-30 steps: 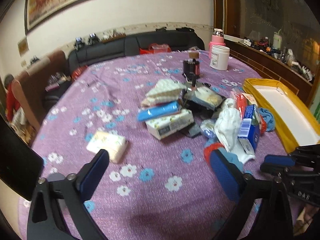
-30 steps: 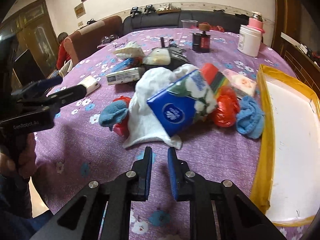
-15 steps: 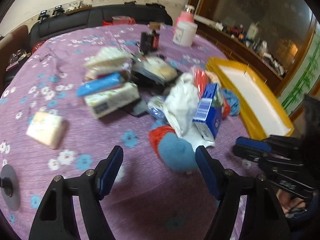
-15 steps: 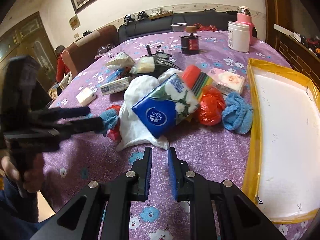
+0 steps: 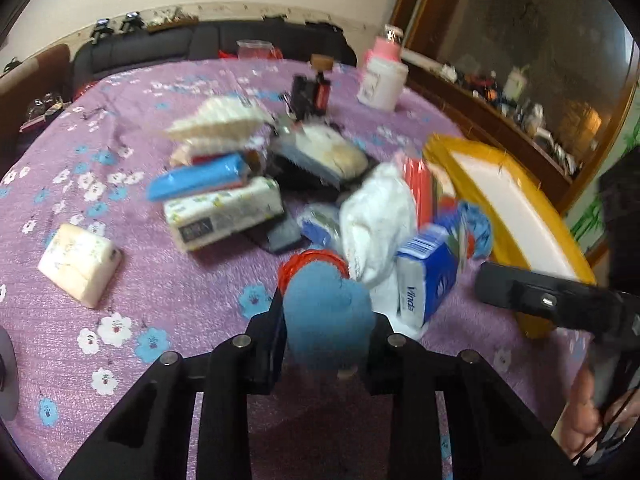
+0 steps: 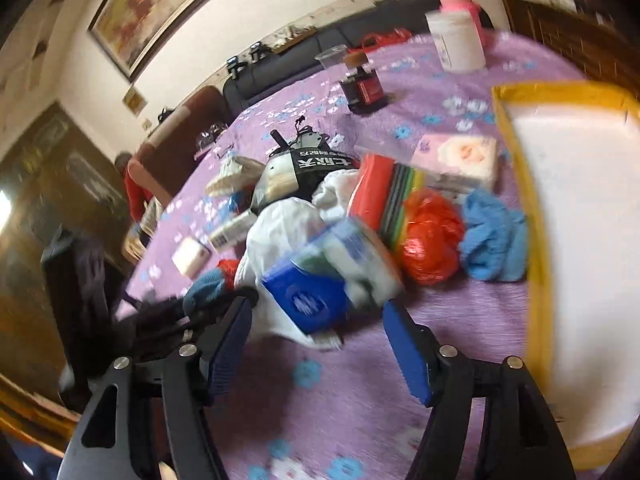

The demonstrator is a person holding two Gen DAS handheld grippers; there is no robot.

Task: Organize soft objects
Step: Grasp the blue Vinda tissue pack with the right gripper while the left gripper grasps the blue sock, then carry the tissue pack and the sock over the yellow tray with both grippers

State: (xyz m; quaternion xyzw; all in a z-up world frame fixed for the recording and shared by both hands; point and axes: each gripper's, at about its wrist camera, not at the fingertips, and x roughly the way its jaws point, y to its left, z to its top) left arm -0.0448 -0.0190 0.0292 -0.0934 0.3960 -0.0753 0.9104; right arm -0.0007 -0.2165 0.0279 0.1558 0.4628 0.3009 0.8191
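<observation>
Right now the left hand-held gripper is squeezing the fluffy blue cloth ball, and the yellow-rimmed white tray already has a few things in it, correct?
Not quite. The yellow-rimmed white tray holds nothing, as the right wrist view shows. The left hand-held gripper is indeed squeezing the fluffy blue cloth ball.

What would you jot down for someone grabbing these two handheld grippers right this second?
Left gripper: just closed on the blue fuzzy cloth at the near edge of the pile.
Right gripper: jaws just opened, empty, facing the blue Vinda tissue pack.
Yellow-rimmed tray: nothing in it as far as visible.
Done: one cloth gripped, still on the table.
Left: the white cloth, second blue cloth, red bag and the other tissue packs.
</observation>
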